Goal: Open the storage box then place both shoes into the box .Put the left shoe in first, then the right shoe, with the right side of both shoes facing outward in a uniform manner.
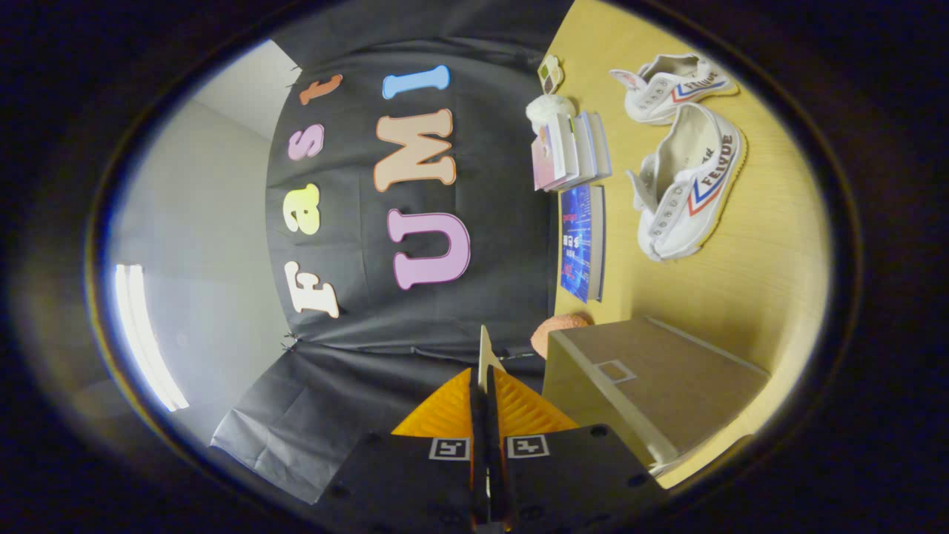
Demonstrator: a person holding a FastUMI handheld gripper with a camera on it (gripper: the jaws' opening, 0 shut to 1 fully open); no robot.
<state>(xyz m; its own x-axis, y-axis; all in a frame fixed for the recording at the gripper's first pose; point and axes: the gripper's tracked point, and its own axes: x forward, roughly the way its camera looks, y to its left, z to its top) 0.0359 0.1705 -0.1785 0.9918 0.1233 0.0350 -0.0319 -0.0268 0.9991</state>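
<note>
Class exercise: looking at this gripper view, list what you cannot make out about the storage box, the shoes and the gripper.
- Storage box: its near corner is cut off behind the gripper body, so the inside stays unseen.
- Two white shoes: which is left or right is too distorted to judge.
- Gripper: fingers pressed together, pinching what seems a thin pale flap; its identity is unclear.
- Books: titles too small.

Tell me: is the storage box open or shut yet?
Shut. The box lid lies flat and flush on its walls, both shoes are out on the table. The claw is closed, holding nothing.
</note>
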